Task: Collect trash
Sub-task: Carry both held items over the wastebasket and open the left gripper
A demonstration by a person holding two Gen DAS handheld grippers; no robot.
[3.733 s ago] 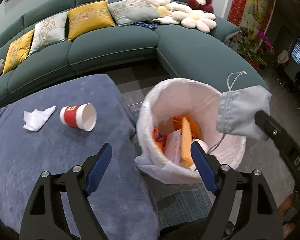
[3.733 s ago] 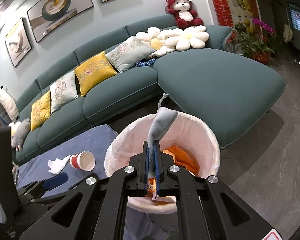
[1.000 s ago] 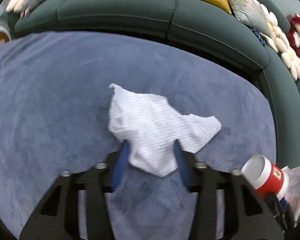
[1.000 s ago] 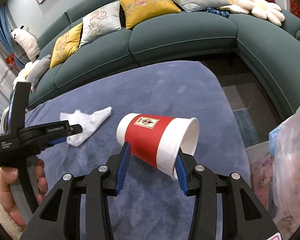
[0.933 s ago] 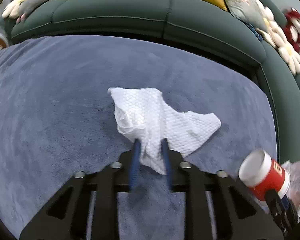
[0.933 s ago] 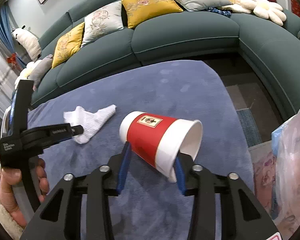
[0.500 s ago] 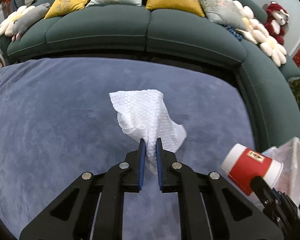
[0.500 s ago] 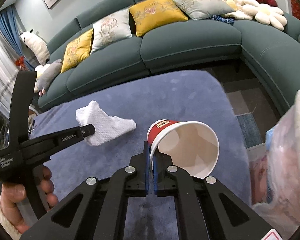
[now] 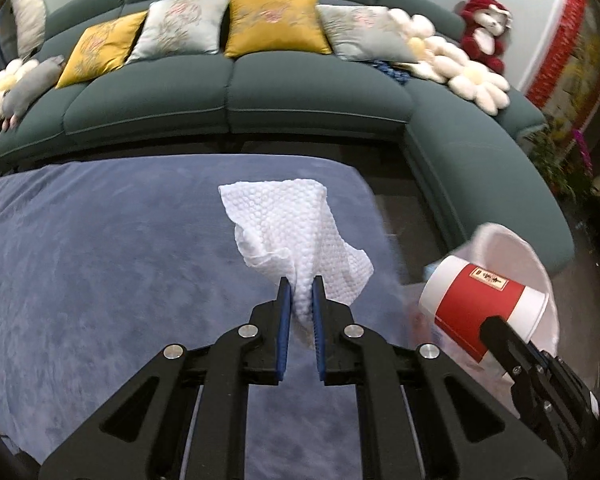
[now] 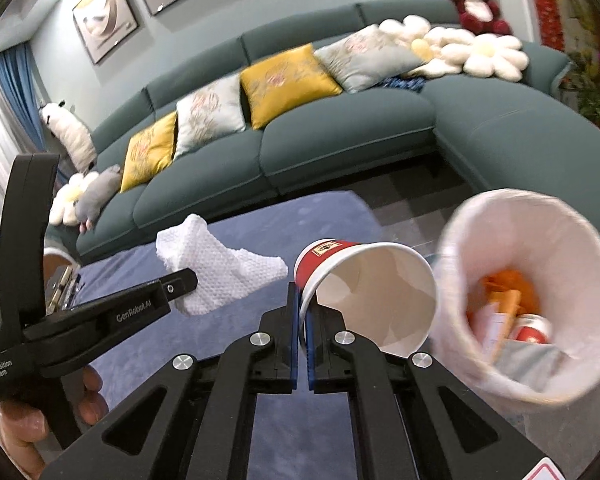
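Left claw clamped on white paper towel — lifted above blue-covered counter. Right claw pinched on rim of red paper cup, mouth toward camera — beside white-lined trash bin holding orange scraps.

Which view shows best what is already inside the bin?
The right wrist view: it looks into the lined bin, showing orange scraps, paper and a red can. The left wrist view shows only the liner's rim behind the cup; the contents are hidden.
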